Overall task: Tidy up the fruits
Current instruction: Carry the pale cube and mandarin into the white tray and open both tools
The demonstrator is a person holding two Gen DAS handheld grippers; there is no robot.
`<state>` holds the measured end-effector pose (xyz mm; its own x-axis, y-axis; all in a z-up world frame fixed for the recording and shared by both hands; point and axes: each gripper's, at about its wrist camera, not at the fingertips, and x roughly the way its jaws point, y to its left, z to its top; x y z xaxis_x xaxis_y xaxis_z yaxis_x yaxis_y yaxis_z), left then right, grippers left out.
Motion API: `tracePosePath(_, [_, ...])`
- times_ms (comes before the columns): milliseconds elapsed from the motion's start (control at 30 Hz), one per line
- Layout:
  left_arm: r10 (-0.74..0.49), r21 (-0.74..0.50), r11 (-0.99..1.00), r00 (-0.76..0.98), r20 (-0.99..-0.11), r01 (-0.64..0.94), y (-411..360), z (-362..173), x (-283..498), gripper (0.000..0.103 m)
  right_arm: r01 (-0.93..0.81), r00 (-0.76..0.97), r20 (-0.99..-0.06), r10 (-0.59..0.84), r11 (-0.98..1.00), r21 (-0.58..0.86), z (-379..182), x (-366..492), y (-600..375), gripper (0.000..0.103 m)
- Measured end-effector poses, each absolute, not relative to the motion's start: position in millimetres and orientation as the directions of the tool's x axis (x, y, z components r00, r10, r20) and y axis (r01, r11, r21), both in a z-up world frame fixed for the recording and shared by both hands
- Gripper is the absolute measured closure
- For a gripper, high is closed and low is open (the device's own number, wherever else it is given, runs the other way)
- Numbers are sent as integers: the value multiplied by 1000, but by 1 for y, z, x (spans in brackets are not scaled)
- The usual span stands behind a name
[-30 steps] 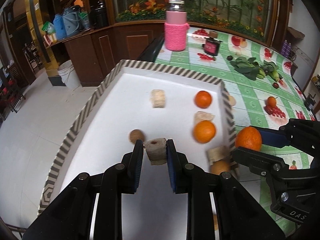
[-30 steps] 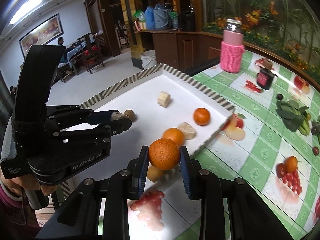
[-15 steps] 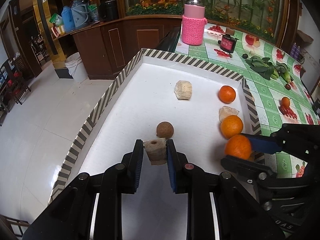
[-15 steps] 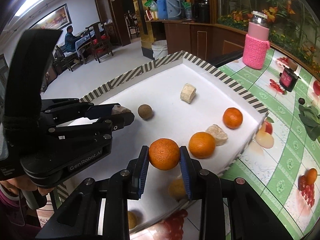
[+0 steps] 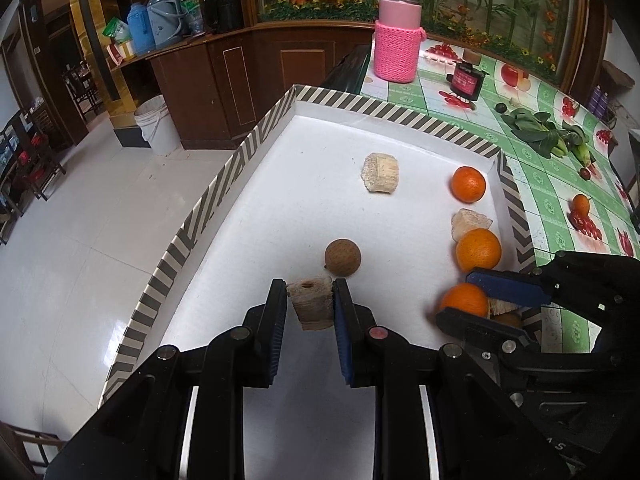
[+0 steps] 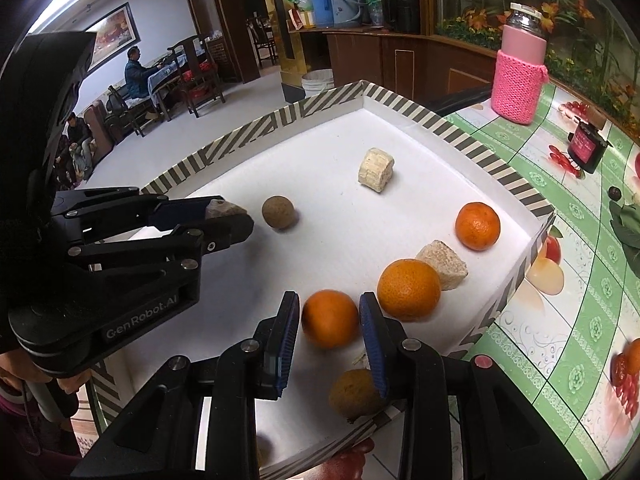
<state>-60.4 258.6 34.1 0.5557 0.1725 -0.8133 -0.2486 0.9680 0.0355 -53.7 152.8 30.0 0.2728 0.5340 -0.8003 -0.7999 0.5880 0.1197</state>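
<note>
Orange [image 6: 329,319] sits between the right gripper's [image 6: 329,320] barely parted fingers; left gripper [image 5: 311,307] clamps a cob chunk [image 5: 311,305].

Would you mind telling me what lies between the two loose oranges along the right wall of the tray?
A pale, rough chunk lies between the far orange and the nearer orange, touching the nearer one. Both wrist views show it.

I see the tray [image 5: 256,148] on the bench [image 5: 560,184], fruits inside. Three oranges [image 6: 478,226] line its right side. The jar [image 5: 397,36] stands behind it.
</note>
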Motion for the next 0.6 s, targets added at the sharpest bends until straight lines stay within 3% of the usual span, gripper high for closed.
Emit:
tracePosePath(233, [174, 34, 963, 525, -833, -266, 262, 29, -59, 82, -794, 279, -791, 545, 594, 129, 35, -56, 146, 65])
tracePosePath(333, [175, 32, 962, 517, -838, -273, 262, 29, -59, 67, -794, 281, -784, 554, 593, 135, 40, -58, 141, 61])
tracePosePath(400, [175, 27, 961, 528, -831, -275, 262, 31, -61, 47, -792, 285, -778, 560, 594, 138, 44, -59, 138, 59])
tracePosePath(467, [181, 28, 959, 534, -826, -282, 262, 33, -62, 41, -789, 291, -772, 564, 598, 139, 47, -60, 134, 55])
tracePosePath(600, [190, 30, 957, 540, -820, -290, 261, 35, -62, 41, -779, 304, -763, 571, 610, 147, 54, -58, 124, 53])
